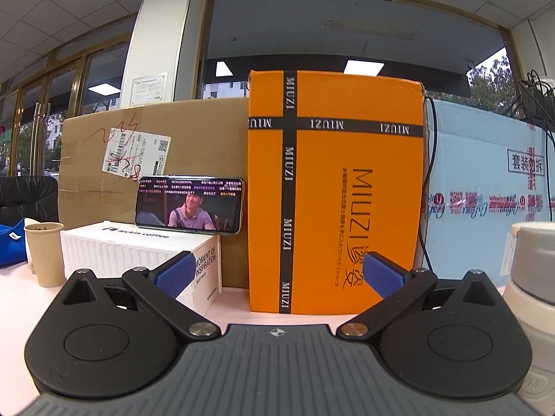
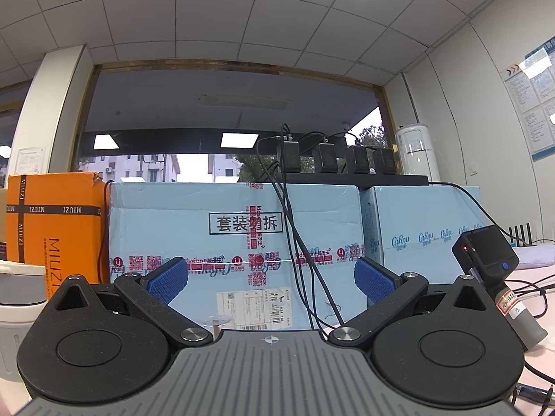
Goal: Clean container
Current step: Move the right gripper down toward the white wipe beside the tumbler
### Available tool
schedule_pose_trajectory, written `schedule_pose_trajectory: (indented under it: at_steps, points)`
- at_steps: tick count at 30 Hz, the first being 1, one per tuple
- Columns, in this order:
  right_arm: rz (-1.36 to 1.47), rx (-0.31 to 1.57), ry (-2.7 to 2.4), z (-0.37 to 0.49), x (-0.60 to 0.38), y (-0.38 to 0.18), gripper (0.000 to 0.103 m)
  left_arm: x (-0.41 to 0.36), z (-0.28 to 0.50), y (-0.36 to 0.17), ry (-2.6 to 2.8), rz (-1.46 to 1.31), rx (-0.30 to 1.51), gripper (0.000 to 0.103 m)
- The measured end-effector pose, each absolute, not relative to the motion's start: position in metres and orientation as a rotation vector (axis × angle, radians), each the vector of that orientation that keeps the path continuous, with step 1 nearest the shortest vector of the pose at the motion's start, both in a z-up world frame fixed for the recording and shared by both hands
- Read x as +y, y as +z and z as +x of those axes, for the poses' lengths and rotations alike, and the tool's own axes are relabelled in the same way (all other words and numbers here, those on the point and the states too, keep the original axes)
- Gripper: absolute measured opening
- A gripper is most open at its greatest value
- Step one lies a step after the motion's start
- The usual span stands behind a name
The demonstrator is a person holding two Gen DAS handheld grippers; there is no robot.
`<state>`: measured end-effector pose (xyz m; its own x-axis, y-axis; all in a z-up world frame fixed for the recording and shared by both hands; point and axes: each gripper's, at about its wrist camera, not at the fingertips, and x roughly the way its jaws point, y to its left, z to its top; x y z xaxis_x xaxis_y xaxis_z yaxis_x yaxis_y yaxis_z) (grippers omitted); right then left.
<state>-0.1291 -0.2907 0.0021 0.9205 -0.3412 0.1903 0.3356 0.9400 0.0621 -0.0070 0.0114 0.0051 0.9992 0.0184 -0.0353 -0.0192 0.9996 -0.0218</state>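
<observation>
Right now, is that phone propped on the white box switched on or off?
On. The phone shows a lit video picture with text lines across its top, lying sideways on the white box against the brown carton.

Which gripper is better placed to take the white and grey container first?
Probably the left gripper: the container stands close at its right edge. For the right gripper it sits at the left edge. Both are open and empty.

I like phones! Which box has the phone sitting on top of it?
The low white box, left of the tall orange box. The phone stands on it, leaning back against the brown carton.
</observation>
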Motion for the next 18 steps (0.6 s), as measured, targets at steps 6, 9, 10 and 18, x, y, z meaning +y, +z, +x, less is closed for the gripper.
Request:
schedule_pose_trajectory:
  at_steps: [6, 9, 10, 18]
  points:
    - [0.01, -0.195, -0.317, -0.129, -0.286, 0.008, 0.103, 0.027, -0.019, 0.017, 0.034, -0.096, -0.007, 0.103]
    - [0.017, -0.17, -0.279, -0.13, -0.288, 0.016, 0.103, 0.034, -0.027, 0.022, 0.022, -0.114, -0.027, 0.103]
    - [0.021, -0.162, -0.263, -0.131, -0.289, 0.019, 0.103, 0.035, -0.03, 0.024, 0.016, -0.119, -0.036, 0.103]
    - [-0.03, -0.041, -0.074, -0.135, -0.291, 0.044, 0.103, 0.039, -0.051, 0.036, -0.087, -0.121, -0.062, 0.103]
